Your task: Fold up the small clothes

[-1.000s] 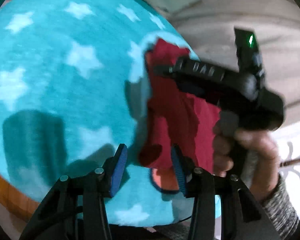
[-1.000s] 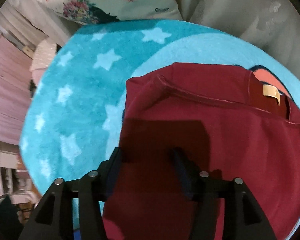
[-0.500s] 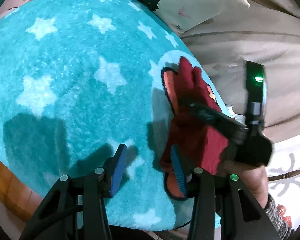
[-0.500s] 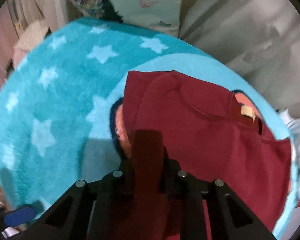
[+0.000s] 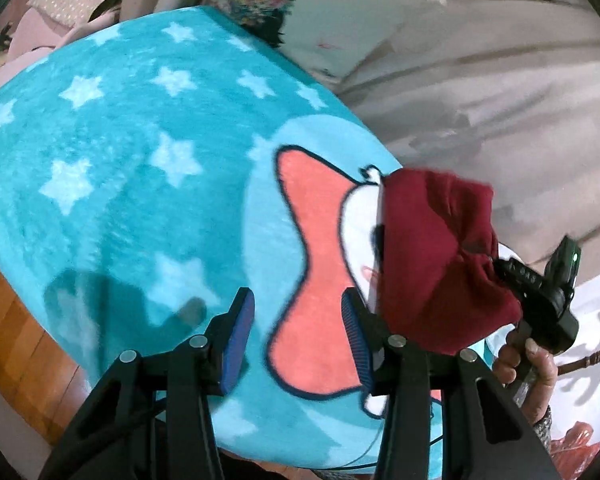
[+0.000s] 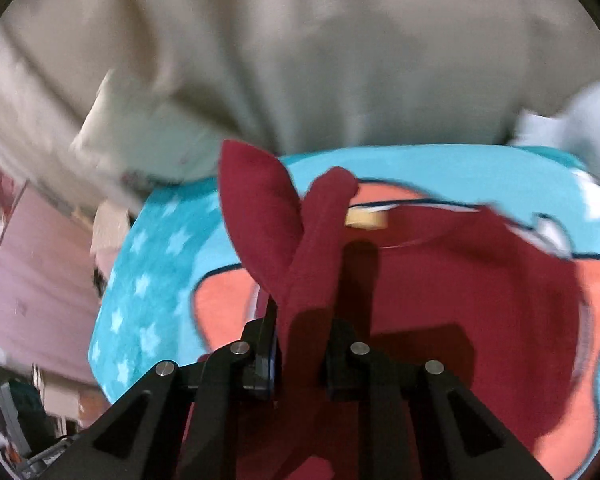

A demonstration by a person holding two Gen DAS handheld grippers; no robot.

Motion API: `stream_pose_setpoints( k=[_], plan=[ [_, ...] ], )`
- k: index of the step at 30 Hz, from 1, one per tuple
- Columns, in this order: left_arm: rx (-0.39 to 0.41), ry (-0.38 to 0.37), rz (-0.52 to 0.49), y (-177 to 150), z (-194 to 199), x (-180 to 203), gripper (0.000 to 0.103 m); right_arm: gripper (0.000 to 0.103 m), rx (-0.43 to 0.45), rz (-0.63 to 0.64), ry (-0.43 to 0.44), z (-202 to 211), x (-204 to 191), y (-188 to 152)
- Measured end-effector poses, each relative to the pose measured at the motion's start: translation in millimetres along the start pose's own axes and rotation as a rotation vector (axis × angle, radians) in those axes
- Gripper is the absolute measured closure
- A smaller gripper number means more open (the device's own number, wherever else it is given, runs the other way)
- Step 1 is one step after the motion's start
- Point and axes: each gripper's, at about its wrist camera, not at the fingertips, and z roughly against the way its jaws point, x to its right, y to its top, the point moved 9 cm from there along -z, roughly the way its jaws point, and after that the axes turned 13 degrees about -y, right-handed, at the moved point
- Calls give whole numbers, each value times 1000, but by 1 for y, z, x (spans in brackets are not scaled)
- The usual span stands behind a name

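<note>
Maroon top (image 6: 440, 280): small garment, partly lifted off the teal star blanket (image 5: 132, 152); one side raised, the rest bunched over the blanket's pink bow print (image 5: 312, 280).
Right hand-held gripper (image 6: 300, 344): pressed together on a rolled fold of the maroon cloth; a flap stands up past the fingers.
Left hand-held gripper (image 5: 298, 336): spread, holding nothing, poised over the bow print beside the top.
Step in hand: looks like carrying the pinched side across to make a fold.
Doing it well: I'd keep the pinch firm, carry the edge low and level, lay it flat before letting go; the free gripper could pin the resting part so it doesn't drag.
Risk: the fleece may grip and bunch the cloth.
Orientation: tan neck label (image 6: 366, 218) sits on the far side from the right wrist camera, so the collar points away from it.
Long axis: hard to tell while crumpled; seemingly collar to hem, running away from the holder.
Surroundings: beige sheet (image 5: 480, 80) and floral pillow (image 5: 320, 12) beyond the blanket.
</note>
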Motion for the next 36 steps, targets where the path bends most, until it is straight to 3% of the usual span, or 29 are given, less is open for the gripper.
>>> stream_pose_setpoints(
  k=[3,9,11,13,15,17,20,23,24,26,27,28,30,32,33,35,36],
  plan=[
    [-24,-11,-24,-19,-16,24,60,87,-4,-95,-22,10,61,-1],
    [-104,-21,-93,-54,-49,64,60,86,-50,-178,-84,-9,139,-23],
    [-127,-24,-118,-63,-59,76,60,82,-58,-239,-77,-8,157,-32],
    [-146,-29,-143,-70,-65,88,60,70,-39,-274,-108,4,178,-31],
    [-158,-30,-167,-74,-70,97,60,70,14,-282,-145,30,190,-22],
    [-171,-26,-187,-77,-78,106,60,70,63,-274,-83,56,186,-12],
    [-196,-23,-182,-85,-92,114,60,70,106,-215,75,86,146,-6],
    [-221,-20,-184,-94,-100,121,59,70,56,-131,264,82,100,-23],
    [-226,-21,-190,-97,-101,123,59,70,28,-119,290,73,93,-32],
    [-230,-23,-207,-100,-101,127,59,71,-37,-129,222,41,103,-50],
    [-228,-24,-215,-101,-99,129,59,76,-72,-128,144,25,115,-59],
    [-227,-24,-218,-101,-98,128,59,89,-111,-121,94,12,125,-69],
    [-230,-16,-220,-98,-99,126,59,99,-114,-146,104,11,135,-72],
    [-232,-15,-220,-91,-100,124,59,98,-87,-148,134,23,133,-64],
    [-232,-23,-218,-83,-103,123,58,95,-49,-143,145,32,131,-55],
    [-245,-38,-222,-69,-112,123,51,62,11,-149,136,43,135,-42],
    [-250,-44,-219,-59,-121,122,50,31,41,-160,126,47,138,-36]
  ],
)
